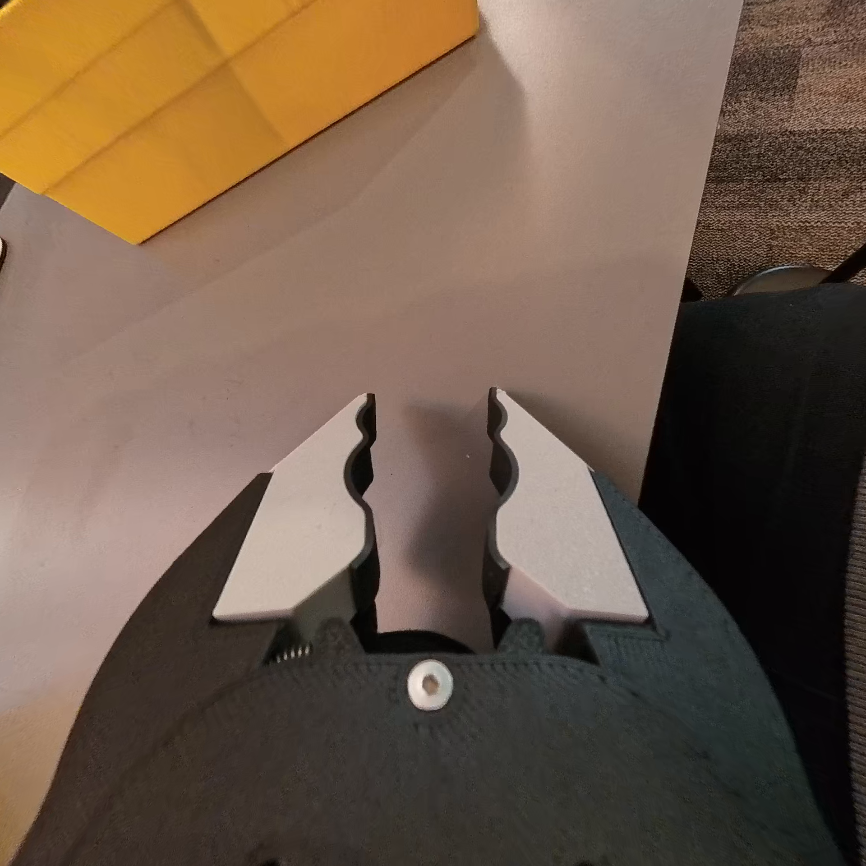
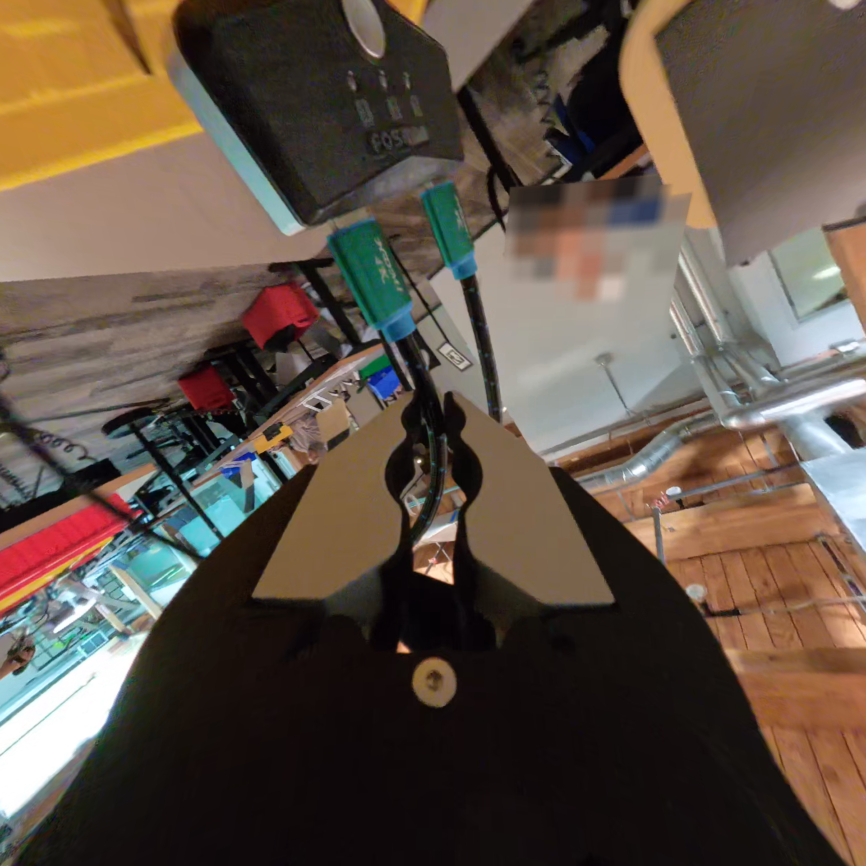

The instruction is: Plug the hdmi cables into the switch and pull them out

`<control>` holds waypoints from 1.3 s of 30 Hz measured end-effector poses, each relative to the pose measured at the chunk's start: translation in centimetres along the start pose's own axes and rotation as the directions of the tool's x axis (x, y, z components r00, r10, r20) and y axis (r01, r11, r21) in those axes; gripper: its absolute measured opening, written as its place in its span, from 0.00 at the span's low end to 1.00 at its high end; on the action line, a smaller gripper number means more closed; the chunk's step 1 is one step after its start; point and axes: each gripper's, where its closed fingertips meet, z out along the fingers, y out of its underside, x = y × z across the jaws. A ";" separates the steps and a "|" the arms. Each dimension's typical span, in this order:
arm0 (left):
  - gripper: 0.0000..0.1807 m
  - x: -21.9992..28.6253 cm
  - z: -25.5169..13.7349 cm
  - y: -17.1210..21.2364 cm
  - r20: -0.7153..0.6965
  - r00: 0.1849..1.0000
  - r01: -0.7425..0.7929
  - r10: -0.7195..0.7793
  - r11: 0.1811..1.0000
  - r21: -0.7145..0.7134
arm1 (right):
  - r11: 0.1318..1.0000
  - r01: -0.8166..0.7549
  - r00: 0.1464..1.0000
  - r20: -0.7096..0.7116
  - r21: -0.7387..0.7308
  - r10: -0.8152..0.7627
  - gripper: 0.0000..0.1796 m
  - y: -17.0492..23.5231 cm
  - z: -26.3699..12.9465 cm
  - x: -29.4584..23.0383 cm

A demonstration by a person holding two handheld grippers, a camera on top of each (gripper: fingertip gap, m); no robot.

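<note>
In the right wrist view, which is tilted almost upside down, the black HDMI switch (image 2: 318, 108) is at the top, lifted clear of the table. Two green HDMI plugs sit in its near edge, one on the left (image 2: 370, 276) and one on the right (image 2: 452, 229). My right gripper (image 2: 429, 398) is shut on the braided black cable (image 2: 433, 450) of the left plug, a little behind the plug. The second cable (image 2: 482, 337) runs past the right finger. My left gripper (image 1: 431, 398) is open and empty, low over the grey table (image 1: 328, 304). The switch and cables are out of its view.
A yellow box (image 1: 187, 93) lies on the table at the far left of the left wrist view. The table's right edge borders carpet (image 1: 796, 117) and a dark chair (image 1: 759, 468). The right wrist view shows shelves, red bins (image 2: 276, 309) and wooden boards (image 2: 750, 586) behind. Tip to tip, the grippers are about 40 centimeters apart.
</note>
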 end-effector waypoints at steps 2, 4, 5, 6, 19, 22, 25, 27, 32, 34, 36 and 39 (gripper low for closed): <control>0.25 0.0 0.0 0.0 0.001 1.000 -0.001 0.001 1.000 0.000 | 0.999 -0.040 0.999 -0.006 -0.025 0.040 0.04 1.0 0.1 1.0; 0.25 0.0 0.0 0.0 0.001 1.000 -0.002 0.002 1.000 0.000 | 0.998 -0.054 0.999 0.007 0.010 0.054 0.03 0.6 0.3 1.2; 0.25 0.0 0.0 0.0 0.000 1.000 -0.002 0.002 1.000 0.000 | 0.999 -0.047 0.999 0.016 0.023 0.047 0.03 0.3 0.4 1.0; 0.25 0.0 0.0 0.0 0.000 1.000 -0.003 0.003 1.000 0.001 | 0.998 -0.043 0.999 0.030 0.039 0.042 0.03 -0.2 0.5 0.6; 0.25 0.1 -0.1 -0.1 -0.004 1.000 -0.011 0.011 1.000 0.005 | 0.771 -0.630 0.740 0.376 0.095 0.558 0.16 -6.9 1.9 -6.7; 0.26 0.1 0.0 -0.1 -0.009 1.000 -0.005 0.005 1.000 0.003 | 0.609 -0.789 0.567 0.487 0.087 0.664 0.32 -7.4 1.5 -7.2; 0.25 0.1 0.0 0.0 -0.009 1.000 -0.004 0.004 1.000 0.003 | 0.411 -0.909 0.384 0.531 0.072 0.755 0.34 -7.4 1.6 -7.4; 0.25 0.1 0.0 -0.1 -0.008 1.000 -0.005 0.005 1.000 0.003 | 0.339 -0.939 0.316 0.542 0.060 0.779 0.37 -7.6 1.8 -8.3; 0.25 0.1 -0.1 0.0 -0.008 1.000 -0.005 0.005 1.000 0.003 | 0.062 -0.982 0.167 0.660 0.180 0.732 0.56 -9.0 -1.4 -7.6; 0.25 0.1 -0.1 0.0 -0.010 1.000 -0.004 0.004 1.000 0.003 | -0.041 -0.980 0.105 0.674 0.197 0.731 0.55 -8.5 -2.5 -7.5; 0.25 0.1 -0.1 0.0 -0.013 1.000 -0.003 0.003 1.000 0.002 | -0.215 -0.944 0.031 0.714 0.251 0.699 0.52 -8.0 -4.3 -6.6; 0.25 0.1 -0.1 0.0 -0.014 1.000 -0.003 0.003 1.000 0.002 | -0.519 -0.803 -0.123 0.771 0.292 0.624 0.41 -6.1 -6.4 -5.6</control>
